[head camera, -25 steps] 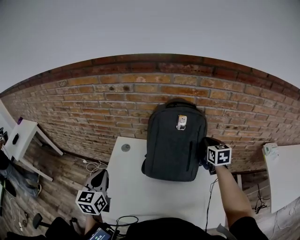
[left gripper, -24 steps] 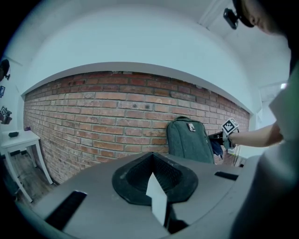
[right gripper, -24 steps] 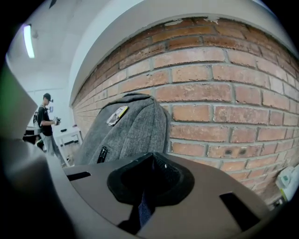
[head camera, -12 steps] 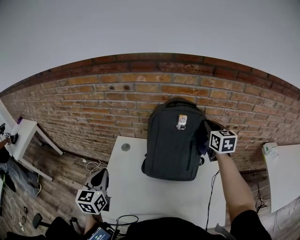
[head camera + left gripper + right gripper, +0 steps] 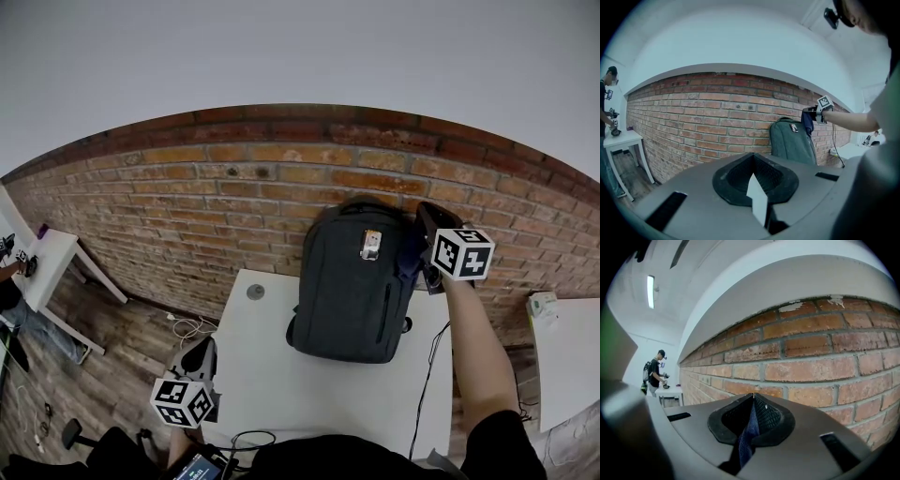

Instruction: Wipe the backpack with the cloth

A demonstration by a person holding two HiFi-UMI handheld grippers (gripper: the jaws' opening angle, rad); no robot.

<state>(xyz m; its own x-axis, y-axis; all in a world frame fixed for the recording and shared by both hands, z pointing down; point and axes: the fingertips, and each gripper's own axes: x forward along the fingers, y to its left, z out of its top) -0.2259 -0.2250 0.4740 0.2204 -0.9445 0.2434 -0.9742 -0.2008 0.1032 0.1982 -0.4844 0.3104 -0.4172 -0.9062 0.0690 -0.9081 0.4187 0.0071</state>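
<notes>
The right gripper (image 5: 752, 414) has its jaws pressed together on a fold of dark blue cloth (image 5: 746, 442), which runs up the seam between them and hangs out below. This gripper's own view looks straight at the brick wall (image 5: 811, 366), close by. In the head view the right gripper (image 5: 427, 251) is held high at the upper right shoulder of the backpack (image 5: 352, 291), and the cloth (image 5: 410, 260) lies against that side of the bag, between bag and gripper; the marker cube (image 5: 463, 253) faces the camera and the forearm (image 5: 478, 356) runs back over the right edge of the table. The left gripper (image 5: 757, 187) has its jaws brought together with no gap. A pale sliver shows at the seam, and I cannot tell what it is. In the head view the left gripper (image 5: 195, 364) hangs low off the table's left edge, near the near-left corner, well apart from the bag. The backpack is dark grey and stands upright at the far edge of the white table (image 5: 281, 375), its back leaning on the brick wall, with a small light tag (image 5: 371, 245) near its top. The left gripper view shows it from the side (image 5: 792, 140), with the cloth (image 5: 806, 123) at its top corner. A round grommet (image 5: 254, 292) sits in the tabletop near the far-left corner, and a black cable (image 5: 424, 384) drops along the right edge. Off to the left stands a second small white table (image 5: 49, 262), with a person (image 5: 655, 372) beside it.
</notes>
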